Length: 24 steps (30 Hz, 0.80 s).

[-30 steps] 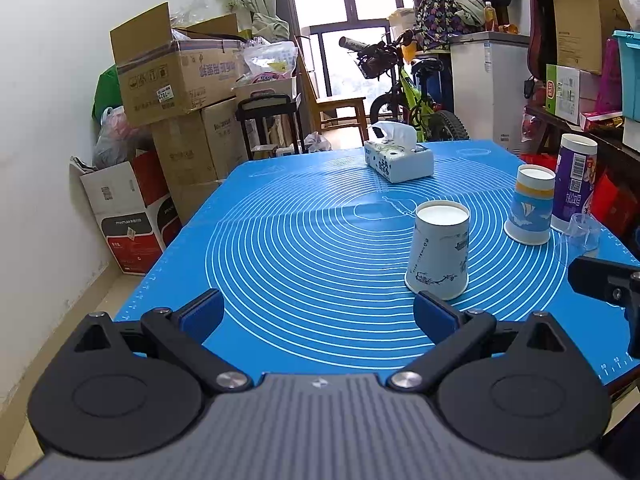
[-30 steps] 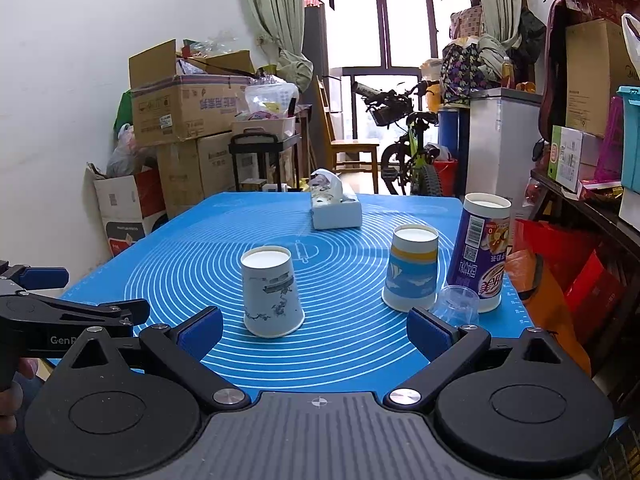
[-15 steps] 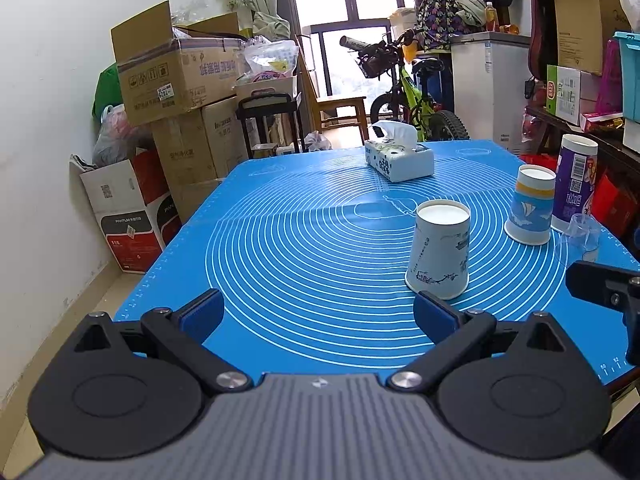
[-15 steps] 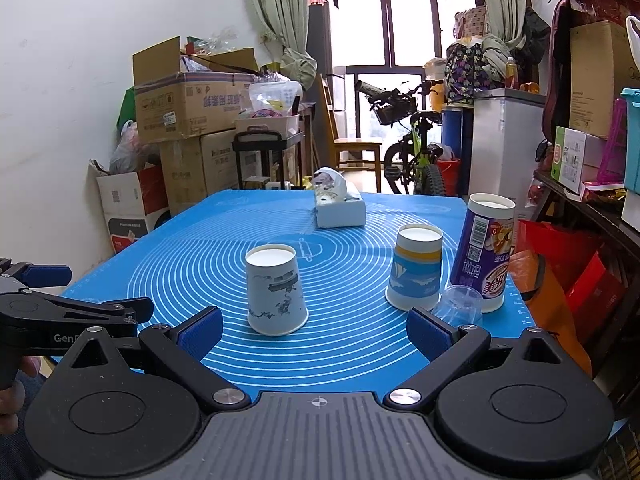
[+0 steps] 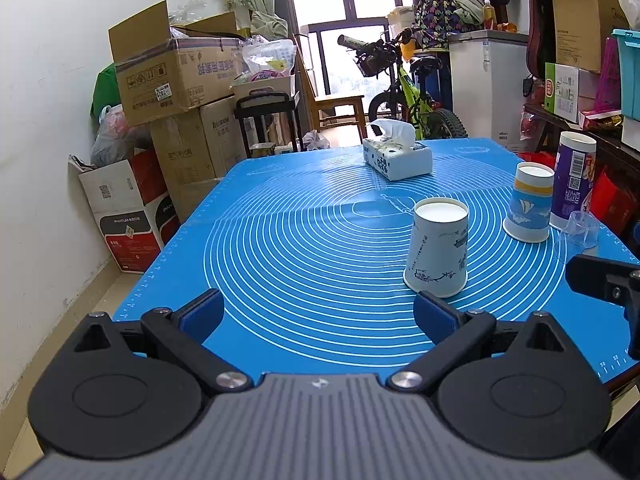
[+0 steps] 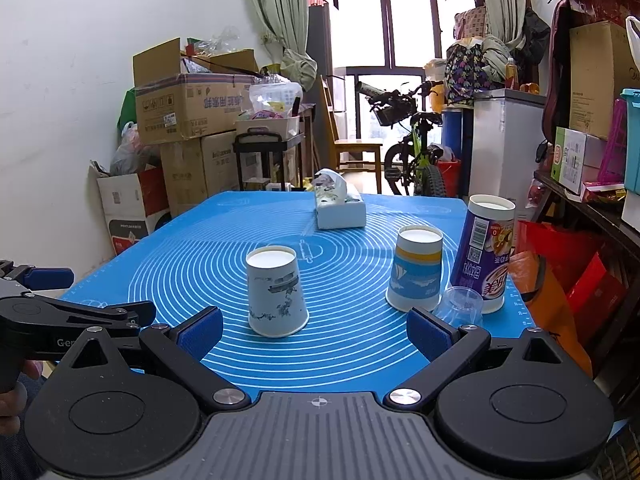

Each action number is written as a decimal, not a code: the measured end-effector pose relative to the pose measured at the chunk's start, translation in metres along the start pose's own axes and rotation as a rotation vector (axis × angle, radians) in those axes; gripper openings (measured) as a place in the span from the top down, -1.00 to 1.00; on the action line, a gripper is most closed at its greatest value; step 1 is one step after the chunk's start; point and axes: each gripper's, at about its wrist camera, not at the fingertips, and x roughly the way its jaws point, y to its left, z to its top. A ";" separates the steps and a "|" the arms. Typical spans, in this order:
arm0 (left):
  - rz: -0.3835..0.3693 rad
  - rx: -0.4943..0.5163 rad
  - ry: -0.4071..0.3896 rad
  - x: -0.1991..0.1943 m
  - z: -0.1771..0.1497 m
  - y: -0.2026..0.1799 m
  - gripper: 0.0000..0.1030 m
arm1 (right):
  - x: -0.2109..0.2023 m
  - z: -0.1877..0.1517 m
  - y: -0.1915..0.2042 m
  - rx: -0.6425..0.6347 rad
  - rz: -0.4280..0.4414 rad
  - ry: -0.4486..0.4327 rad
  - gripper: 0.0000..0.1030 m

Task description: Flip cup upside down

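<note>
Both tools are held wide open and empty, the left tool (image 5: 316, 312) and right tool (image 6: 314, 330) at the bench's near edge. The white cup (image 6: 276, 292) is seen mouth-down mid-mat already, apart from its neighbours; open blue mat (image 5: 304, 248) lies leftward.

Not much here can be read. The left gripper (image 6: 72, 312), seen from the right wrist view, carries pale letters "Ge", the rest hidden. The red and white carton (image 5: 124, 216) by the wall bears "PHNTUM" on its dark band. The blue mat (image 5: 320, 248) shows tiny ruler numbers, "50" and "52", at its near right edge. The cardboard box (image 5: 180, 76) has mirrored Chinese print that I cannot make out.
</note>
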 end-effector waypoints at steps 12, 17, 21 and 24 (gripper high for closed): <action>0.000 0.001 0.000 0.000 0.001 0.000 -0.94 | 0.000 0.000 0.000 0.001 0.000 0.000 -0.90; -0.002 0.001 0.002 0.000 -0.002 -0.003 -0.94 | 0.000 0.000 0.000 0.000 0.000 0.001 -0.90; -0.002 0.001 0.002 0.000 -0.003 -0.004 -0.94 | 0.000 0.000 0.000 0.001 0.000 0.003 -0.90; -0.003 0.001 0.003 0.000 -0.003 -0.004 -0.94 | 0.000 -0.001 -0.001 0.003 0.002 0.006 -0.90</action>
